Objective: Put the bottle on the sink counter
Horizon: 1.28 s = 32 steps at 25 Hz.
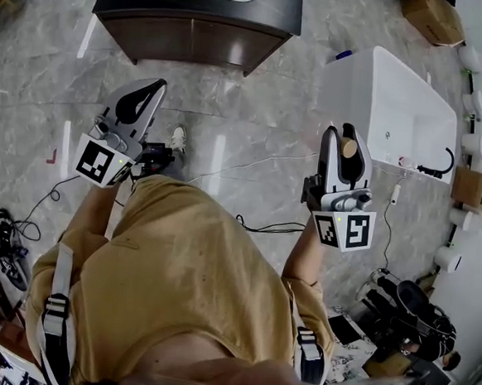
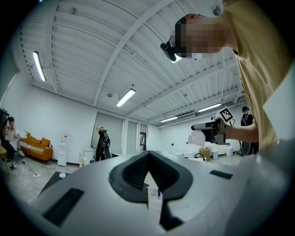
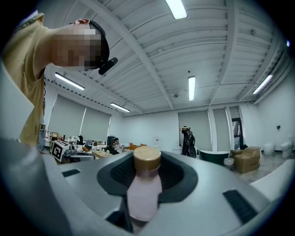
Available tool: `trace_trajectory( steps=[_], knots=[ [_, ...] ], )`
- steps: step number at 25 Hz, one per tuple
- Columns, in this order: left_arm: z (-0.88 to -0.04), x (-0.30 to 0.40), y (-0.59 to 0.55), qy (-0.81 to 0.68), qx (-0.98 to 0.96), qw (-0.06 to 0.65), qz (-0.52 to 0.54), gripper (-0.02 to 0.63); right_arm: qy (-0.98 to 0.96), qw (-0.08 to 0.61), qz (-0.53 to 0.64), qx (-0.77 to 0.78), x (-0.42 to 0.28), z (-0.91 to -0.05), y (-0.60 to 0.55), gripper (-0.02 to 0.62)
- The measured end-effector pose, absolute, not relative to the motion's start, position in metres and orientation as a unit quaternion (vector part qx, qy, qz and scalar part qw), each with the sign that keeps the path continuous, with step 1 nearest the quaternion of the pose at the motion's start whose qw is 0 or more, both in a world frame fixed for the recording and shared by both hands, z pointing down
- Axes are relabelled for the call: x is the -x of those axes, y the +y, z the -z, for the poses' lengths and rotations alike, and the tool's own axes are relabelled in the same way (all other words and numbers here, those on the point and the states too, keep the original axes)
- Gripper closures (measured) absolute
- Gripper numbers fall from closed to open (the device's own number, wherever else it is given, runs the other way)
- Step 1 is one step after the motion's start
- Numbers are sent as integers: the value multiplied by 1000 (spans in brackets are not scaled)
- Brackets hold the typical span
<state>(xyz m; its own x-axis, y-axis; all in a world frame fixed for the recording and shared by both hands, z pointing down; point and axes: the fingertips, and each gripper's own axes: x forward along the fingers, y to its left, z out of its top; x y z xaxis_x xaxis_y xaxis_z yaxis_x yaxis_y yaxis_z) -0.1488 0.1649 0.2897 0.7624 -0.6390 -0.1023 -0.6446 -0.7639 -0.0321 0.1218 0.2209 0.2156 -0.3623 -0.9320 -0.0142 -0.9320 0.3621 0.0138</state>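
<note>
Veined grey marble floor [image 1: 254,130]; right hand-held gripper [image 1: 343,142] clamps cylindrical gold-capped bottle [image 3: 144,193].

Person w/ two hand-held grippers, as worn/carried:
- Shirt [image 1: 185,266]: mustard-tan, short-sleeved, loose.
- Harness straps [image 1: 55,314]: grey webbing, blk buckles, one per shoulder.
- Head cam [image 2: 169,50]: blk, small.
- Left gripper [image 1: 152,89]: lt-grey shell; blk textured pads lining inner faces of jaws; blk rect. insets on shell behind pads.
- Right gripper [image 1: 348,136]: same build & colours.
- Marker cubes [image 1: 96,161]: white w/ blk square codes, one per gripper, at end opposite jaw tips.
</note>
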Motion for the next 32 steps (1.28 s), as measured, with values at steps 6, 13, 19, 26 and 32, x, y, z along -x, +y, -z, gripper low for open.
trace_trajectory(
  steps=[6, 13, 19, 26, 32],
  knots=[
    [-299, 157, 116, 339, 940, 14, -44, 604, 821, -9, -9, 570, -112, -210, 178, 477],
    [-311, 163, 77, 328, 944, -6, -45, 604, 817, -16, -1, 576, -98, -209, 138, 476],
    [-316, 163, 57, 318, 947, -11, -50, 604, 814, -24, 0, 581, -93, -212, 121, 476],
    [-312, 155, 46, 304, 951, -7, -53, 604, 811, -24, -1, 585, -96, -211, 109, 476],
    [-309, 147, 32, 306, 951, -1, -55, 604, 812, -19, -5, 583, -106, -213, 90, 476]
  ],
)
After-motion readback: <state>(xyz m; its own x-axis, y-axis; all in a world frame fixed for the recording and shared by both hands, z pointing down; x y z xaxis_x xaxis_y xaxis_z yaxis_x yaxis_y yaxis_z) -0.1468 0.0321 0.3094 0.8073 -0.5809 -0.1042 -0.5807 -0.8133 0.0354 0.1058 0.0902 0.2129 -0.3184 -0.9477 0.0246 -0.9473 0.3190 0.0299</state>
